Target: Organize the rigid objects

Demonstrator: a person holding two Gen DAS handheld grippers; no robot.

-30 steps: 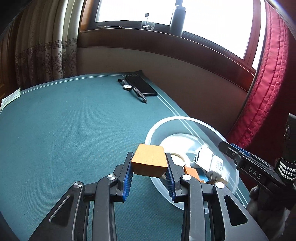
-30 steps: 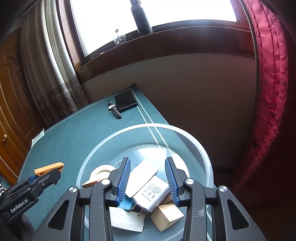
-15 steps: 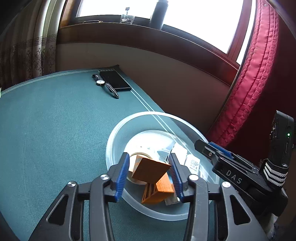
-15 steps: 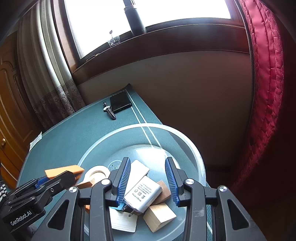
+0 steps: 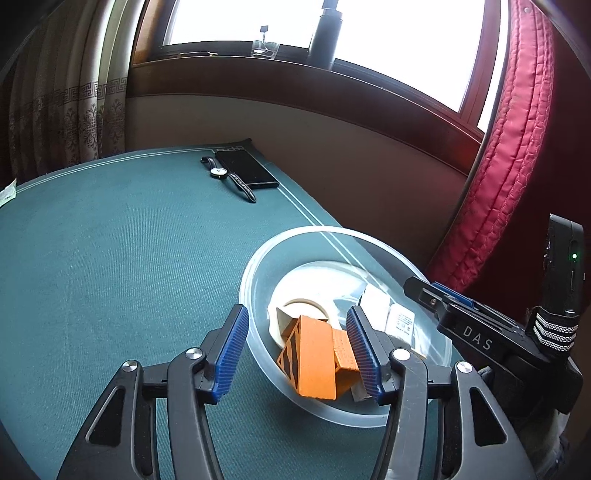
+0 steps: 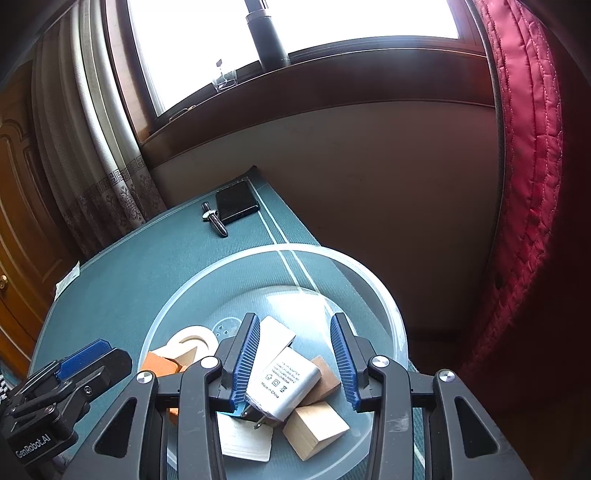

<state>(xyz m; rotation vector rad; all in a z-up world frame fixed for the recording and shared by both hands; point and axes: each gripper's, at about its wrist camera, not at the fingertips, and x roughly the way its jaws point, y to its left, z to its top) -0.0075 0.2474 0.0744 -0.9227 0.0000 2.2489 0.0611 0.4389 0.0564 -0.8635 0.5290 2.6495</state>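
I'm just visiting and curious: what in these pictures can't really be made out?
- Watch dial: too small, both views.
- Charger label: fine print too small, right wrist view.
- Bowl near side: hidden by the right gripper.
- Outside the window: washed out by glare.

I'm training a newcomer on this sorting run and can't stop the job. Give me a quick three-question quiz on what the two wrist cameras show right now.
1. True or false: the orange block is clamped in the left gripper.
2. What lies directly beside the black phone at the table's far corner? A) keys B) a wristwatch C) a pen
3. Fill in: the white charger lies inside the clear ____.

Key
1. False: the jaws stand apart and the block lies in the bowl.
2. B, the wristwatch.
3. Bowl.
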